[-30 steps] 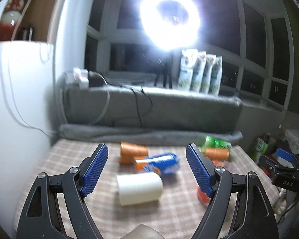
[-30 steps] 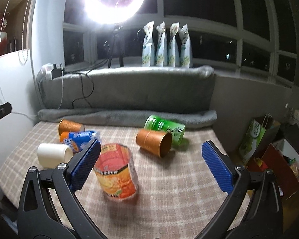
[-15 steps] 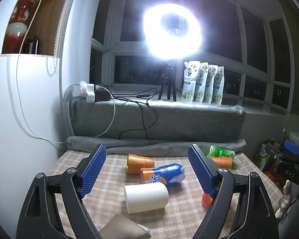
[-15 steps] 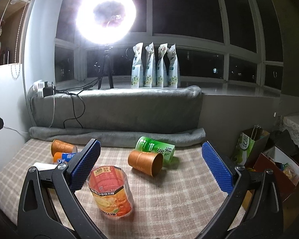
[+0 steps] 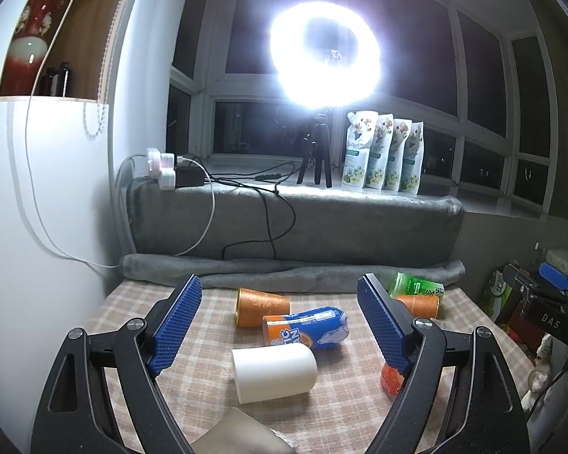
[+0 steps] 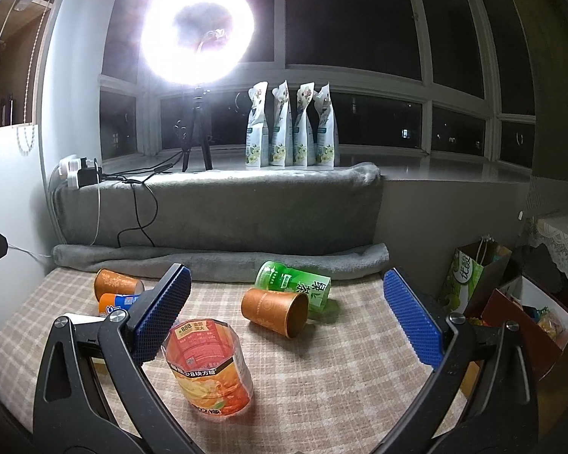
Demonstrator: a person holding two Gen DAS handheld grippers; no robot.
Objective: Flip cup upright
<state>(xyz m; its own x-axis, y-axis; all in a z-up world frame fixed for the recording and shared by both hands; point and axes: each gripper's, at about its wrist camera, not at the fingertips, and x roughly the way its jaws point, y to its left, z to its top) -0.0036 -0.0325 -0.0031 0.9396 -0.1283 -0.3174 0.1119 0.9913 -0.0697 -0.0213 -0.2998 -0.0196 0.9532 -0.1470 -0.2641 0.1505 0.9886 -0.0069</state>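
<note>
Several cups lie on their sides on the checked table [image 5: 344, 412]. A white cup [image 5: 274, 371] lies nearest my open left gripper [image 5: 280, 325], between its fingers and beyond their tips. Behind it lie a blue-orange cup [image 5: 306, 329] and an orange cup [image 5: 259, 305]. In the right wrist view my open right gripper [image 6: 284, 321] hovers over the table [image 6: 340, 378]. An orange cup [image 6: 278, 311] and a green cup [image 6: 295, 287] lie on their sides ahead. A red-orange cup [image 6: 210, 365] stands upright by the left finger [image 6: 159, 319].
A grey padded ledge [image 6: 216, 212] with a rolled blanket bounds the table's far edge. A ring light [image 6: 198, 32] on a tripod, pouches [image 6: 291, 126] and a power strip [image 6: 79, 172] sit on the sill. Bags [image 6: 473, 276] stand right of the table. A white wall [image 5: 38, 227] is on the left.
Both cameras have tilted up and pulled back a little, so the cups sit lower in view. Both grippers stay open and empty. No cup has moved.
</note>
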